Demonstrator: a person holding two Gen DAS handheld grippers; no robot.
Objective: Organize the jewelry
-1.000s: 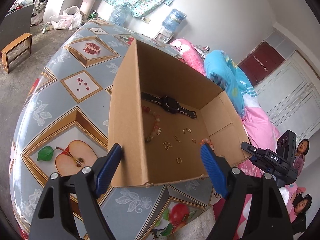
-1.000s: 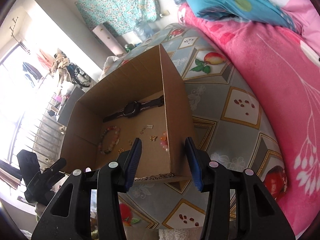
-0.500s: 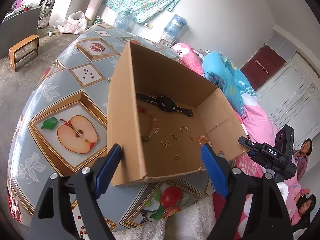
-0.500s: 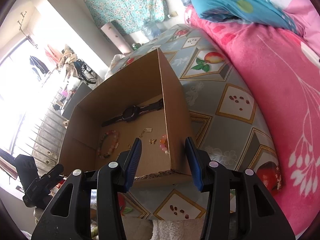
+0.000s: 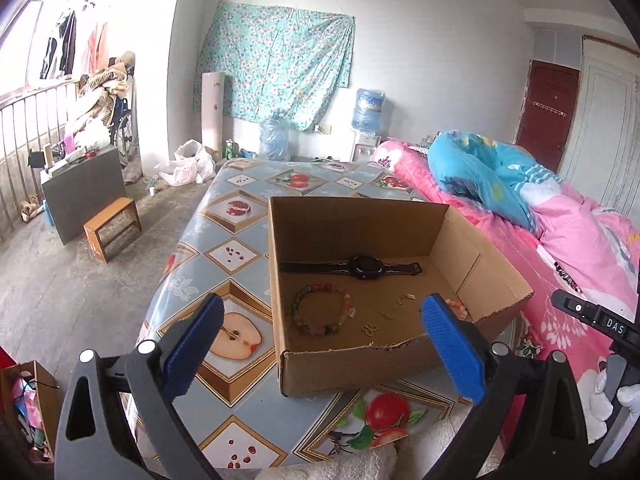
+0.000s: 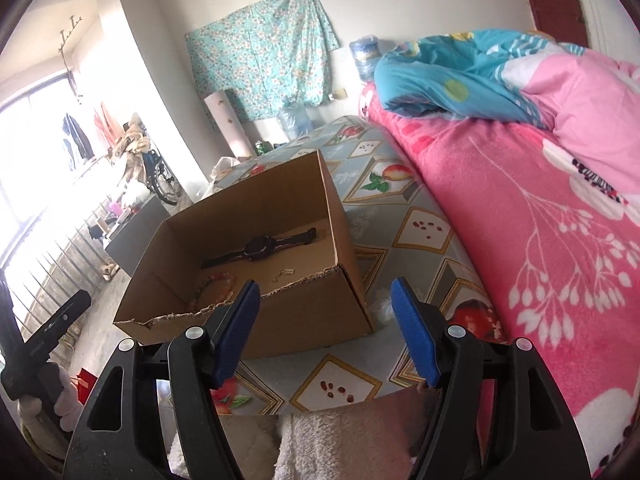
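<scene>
Left tool (image 5: 320,344): jaws spreading wide at this moment, two blue pads, nothing between them; it hovers short of the near wall of the box. Right tool (image 6: 325,328): jaws likewise opening, two blue pads, nothing gripped; the near right corner of the box shows in the gap without touching either pad.

One open cardboard box (image 5: 360,364) stands on the tabletop (image 5: 224,256), close to its near edge and its right-hand edge, beside the bed (image 5: 568,240). The near wall of the box has a torn upper rim.

Contents of the box, lying flat on its floor:
- one black watch (image 5: 366,267), strap stretched out along the far wall;
- one bracelet of coloured beads (image 5: 320,309), in an open loop near the left wall;
- one pink beaded piece (image 5: 458,307), partly hidden behind the left tool's right pad;
- one small gold butterfly-shaped piece (image 5: 370,329) near the front wall;
- two further small gold pieces toward the middle, too small to identify.

The tabletop is covered with one cloth printed with fruit panels. One blue quilt (image 5: 480,172) lies on the pink bed.
</scene>
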